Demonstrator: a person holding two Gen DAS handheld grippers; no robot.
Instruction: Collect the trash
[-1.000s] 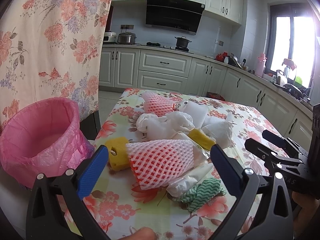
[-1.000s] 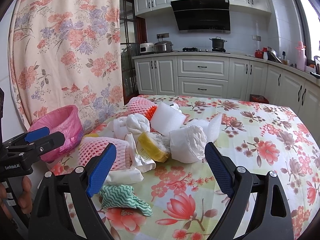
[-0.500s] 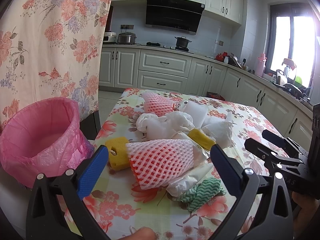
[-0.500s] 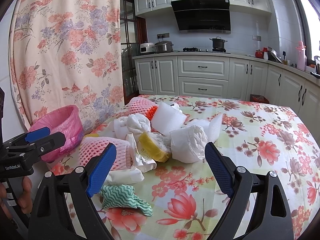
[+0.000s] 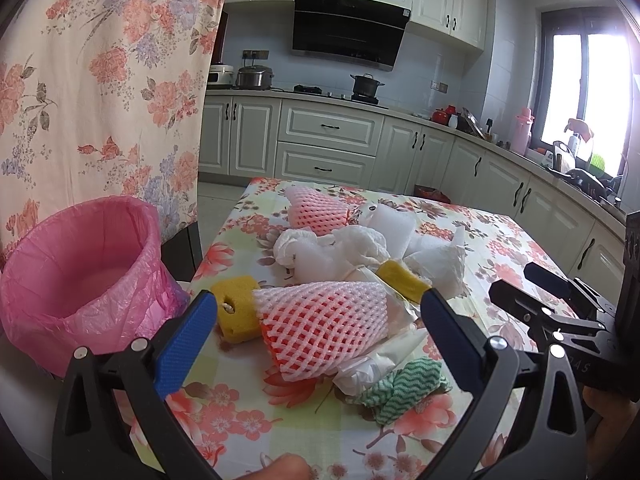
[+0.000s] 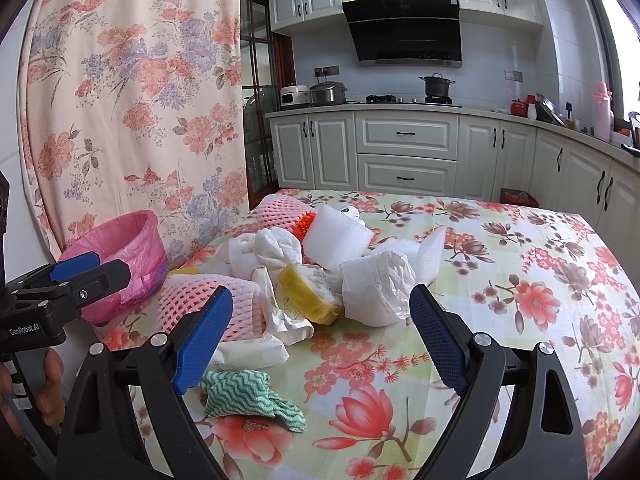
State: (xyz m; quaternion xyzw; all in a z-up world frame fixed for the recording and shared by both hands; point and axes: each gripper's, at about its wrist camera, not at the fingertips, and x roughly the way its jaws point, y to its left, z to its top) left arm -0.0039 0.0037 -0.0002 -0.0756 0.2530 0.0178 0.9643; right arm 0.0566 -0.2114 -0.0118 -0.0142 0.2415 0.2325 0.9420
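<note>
Kitchen table: your trash pile sits mid-frame, the pink-lined bin at left. Your left gripper and right gripper both gape wide, empty. "GenRobot.AI" marks the left one's body.

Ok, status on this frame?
Left gripper open, empty; right gripper open, empty. Trash pile on table, pink-lined bin beside it holds no trash. Nothing blocking.
</note>
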